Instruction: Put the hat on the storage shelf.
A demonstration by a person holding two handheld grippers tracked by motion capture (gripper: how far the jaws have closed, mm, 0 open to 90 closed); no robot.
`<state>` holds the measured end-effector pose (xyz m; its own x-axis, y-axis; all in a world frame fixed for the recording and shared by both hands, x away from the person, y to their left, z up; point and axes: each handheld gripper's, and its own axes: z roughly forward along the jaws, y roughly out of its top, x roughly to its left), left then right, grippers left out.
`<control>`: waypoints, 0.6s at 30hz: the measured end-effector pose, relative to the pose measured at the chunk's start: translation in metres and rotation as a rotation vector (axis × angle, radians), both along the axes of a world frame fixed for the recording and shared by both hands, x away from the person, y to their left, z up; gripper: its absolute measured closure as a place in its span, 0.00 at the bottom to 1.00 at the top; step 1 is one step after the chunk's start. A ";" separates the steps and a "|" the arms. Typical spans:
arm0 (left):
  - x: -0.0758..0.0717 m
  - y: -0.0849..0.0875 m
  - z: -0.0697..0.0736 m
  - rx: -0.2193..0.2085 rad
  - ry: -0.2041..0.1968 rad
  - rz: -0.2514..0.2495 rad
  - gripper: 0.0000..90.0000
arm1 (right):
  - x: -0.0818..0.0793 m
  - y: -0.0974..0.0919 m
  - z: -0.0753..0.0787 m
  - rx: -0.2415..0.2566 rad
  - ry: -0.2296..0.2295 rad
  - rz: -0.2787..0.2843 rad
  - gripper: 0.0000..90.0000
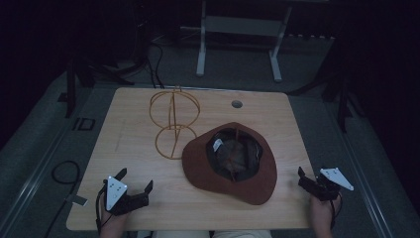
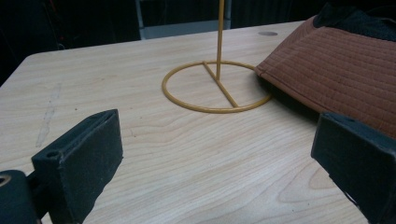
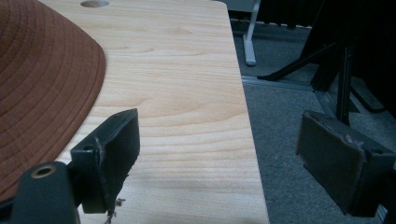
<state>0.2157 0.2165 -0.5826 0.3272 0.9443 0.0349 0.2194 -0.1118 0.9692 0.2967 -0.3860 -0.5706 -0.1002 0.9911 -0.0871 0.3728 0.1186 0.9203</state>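
A: Where's the hat [image 1: 229, 163] sitting?

B: Centre-right of the high view, on the bench [image 1: 133, 208], upside down with the dark lining facing up. Its brim runs longest from upper left to lower right. The wire hat stand [image 1: 173, 121] is just up and left of it, its base ring touching or nearly touching the brim's edge.

A: And the tools?

B: The left tool [image 1: 132, 184] sits at the lower left, jaws wide with nothing between them. The right tool [image 1: 312, 179] is at the lower right, at the bench edge, also spread wide and empty.

A: Which is nearer the hat?

B: The right one, I'd judge. The brim's lower right corner lies just left of it. From the left tool the hat lies to the right and slightly up, across bare wood.

A: So the brim's the target?

B: Likely. Each tool would close in sideways on its side of the brim.
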 end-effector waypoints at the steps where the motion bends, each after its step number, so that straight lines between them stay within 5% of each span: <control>1: -0.001 -0.002 0.001 0.006 -0.006 -0.002 0.03 | 0.000 0.000 0.000 -0.002 0.003 0.002 0.15; 5: -0.002 -0.003 0.002 0.022 -0.011 -0.018 0.03 | 0.000 0.001 0.000 -0.002 0.014 0.000 0.14; 7: -0.002 -0.006 0.002 0.037 -0.013 -0.025 0.03 | -0.003 0.004 0.004 0.018 0.061 0.014 0.13; 10: -0.003 -0.009 0.003 0.048 0.004 -0.027 0.03 | -0.006 0.012 0.012 -0.013 0.069 0.036 0.13; 13: -0.003 -0.010 0.004 0.025 0.037 -0.025 0.03 | -0.009 0.023 0.023 -0.034 0.087 0.079 0.11; 18: -0.003 -0.008 0.005 -0.036 0.077 -0.039 0.03 | -0.010 0.039 0.045 0.013 0.138 0.201 0.15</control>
<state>0.2127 0.2084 -0.5777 0.3643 0.9309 -0.0251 0.2894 -0.0876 0.9532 0.2864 -0.3468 -0.5256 -0.3054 0.9511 -0.0461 0.4654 0.1913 0.8642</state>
